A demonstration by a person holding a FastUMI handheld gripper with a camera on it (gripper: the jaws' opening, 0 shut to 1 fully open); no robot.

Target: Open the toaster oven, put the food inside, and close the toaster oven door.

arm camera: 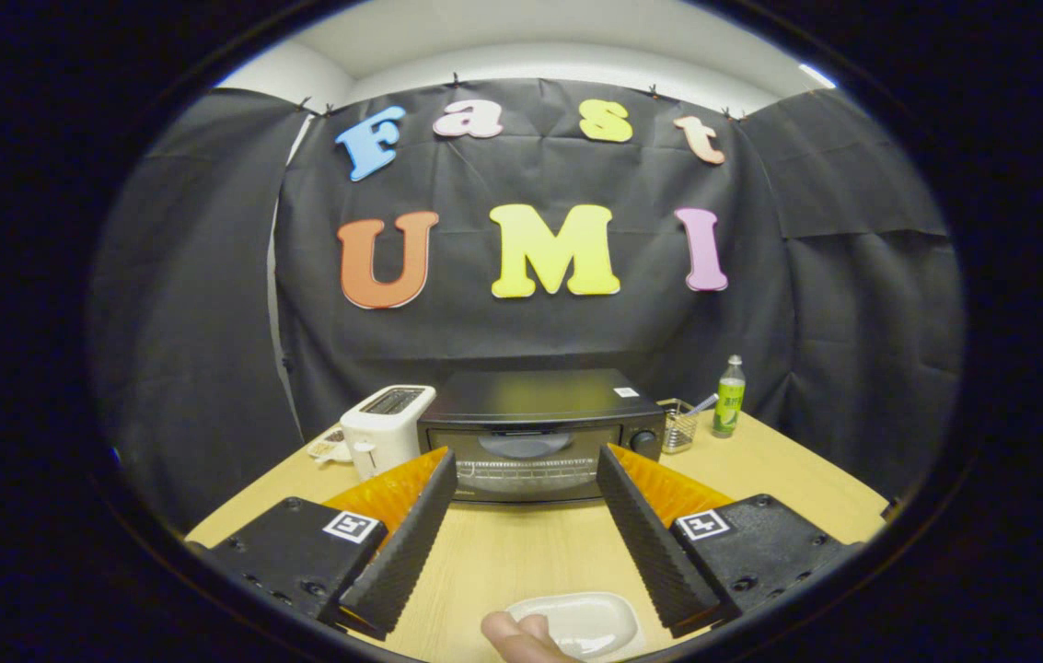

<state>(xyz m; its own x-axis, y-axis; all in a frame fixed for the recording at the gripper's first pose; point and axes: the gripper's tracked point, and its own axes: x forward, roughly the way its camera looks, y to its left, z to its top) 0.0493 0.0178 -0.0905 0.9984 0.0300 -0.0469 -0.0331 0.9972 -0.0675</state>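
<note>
Toaster oven (539,433), door closed, at the table's (788,470) far edge.
Gripper (526,470) spread wide, empty; white dish (585,622) and food (521,637) at near edge, between its fingers.

I see my gripper (526,479) held above the tabletop (788,465), jaws spread wide with nothing between them. Beyond them, the toaster oven (539,433) sits at the far edge, door closed. A toaster (385,428) stands just beside it. A white dish (581,622) lies at the near edge, a fingertip (516,637) touching it.
</note>
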